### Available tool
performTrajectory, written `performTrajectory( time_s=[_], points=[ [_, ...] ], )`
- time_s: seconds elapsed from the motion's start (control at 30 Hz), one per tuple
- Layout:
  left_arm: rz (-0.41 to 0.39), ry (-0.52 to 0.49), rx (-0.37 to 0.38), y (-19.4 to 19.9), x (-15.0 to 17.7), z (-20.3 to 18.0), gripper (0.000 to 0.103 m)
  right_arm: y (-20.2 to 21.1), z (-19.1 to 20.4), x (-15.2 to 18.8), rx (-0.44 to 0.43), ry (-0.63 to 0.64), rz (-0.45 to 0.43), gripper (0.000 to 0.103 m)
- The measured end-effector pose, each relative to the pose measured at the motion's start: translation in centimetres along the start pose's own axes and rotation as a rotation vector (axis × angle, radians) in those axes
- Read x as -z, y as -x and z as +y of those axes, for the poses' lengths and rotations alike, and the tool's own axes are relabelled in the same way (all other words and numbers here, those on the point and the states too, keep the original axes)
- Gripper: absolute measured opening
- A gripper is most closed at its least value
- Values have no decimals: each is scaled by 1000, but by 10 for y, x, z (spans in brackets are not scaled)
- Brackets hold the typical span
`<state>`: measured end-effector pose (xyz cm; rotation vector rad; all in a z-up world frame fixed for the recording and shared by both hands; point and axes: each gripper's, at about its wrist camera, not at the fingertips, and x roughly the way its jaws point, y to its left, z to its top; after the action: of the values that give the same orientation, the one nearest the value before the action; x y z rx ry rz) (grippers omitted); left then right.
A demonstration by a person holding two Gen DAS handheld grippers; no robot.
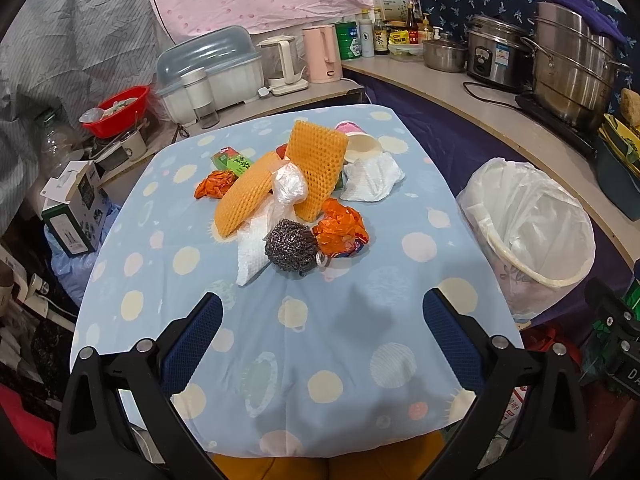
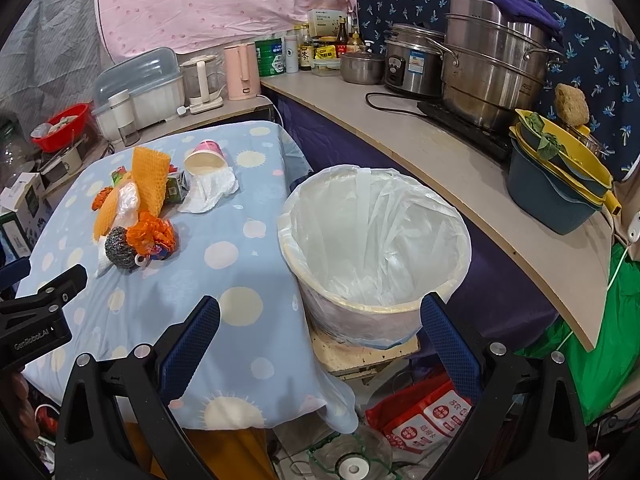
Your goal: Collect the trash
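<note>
Both claws hang spread and empty over the near edge of the table [image 1: 328, 360], a sensible starting stance: the left claw [image 1: 322, 332] faces the trash heap, while the right claw [image 2: 320, 332] looks toward the bin [image 2: 376, 240], which stands just beside the table with its white liner open and apparently empty. The trash lies bunched mid-table, well apart from both claws. Counted: two orange foam nets [image 1: 316, 168], two orange wrappers [image 1: 340, 228], one steel scourer [image 1: 291, 245], one paper cup [image 1: 358, 146], one crumpled tissue [image 1: 372, 178], one green carton [image 1: 232, 162]. Nothing looks collected yet.
</note>
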<state>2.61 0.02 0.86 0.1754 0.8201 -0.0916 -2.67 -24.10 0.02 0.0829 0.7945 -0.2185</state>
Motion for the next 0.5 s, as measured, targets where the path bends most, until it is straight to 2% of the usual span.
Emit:
performTrajectory(
  time_s=[0.5],
  points=[
    [7, 1, 6, -1, 0, 1, 96, -2, 1, -4, 0, 2, 4, 96]
  ],
)
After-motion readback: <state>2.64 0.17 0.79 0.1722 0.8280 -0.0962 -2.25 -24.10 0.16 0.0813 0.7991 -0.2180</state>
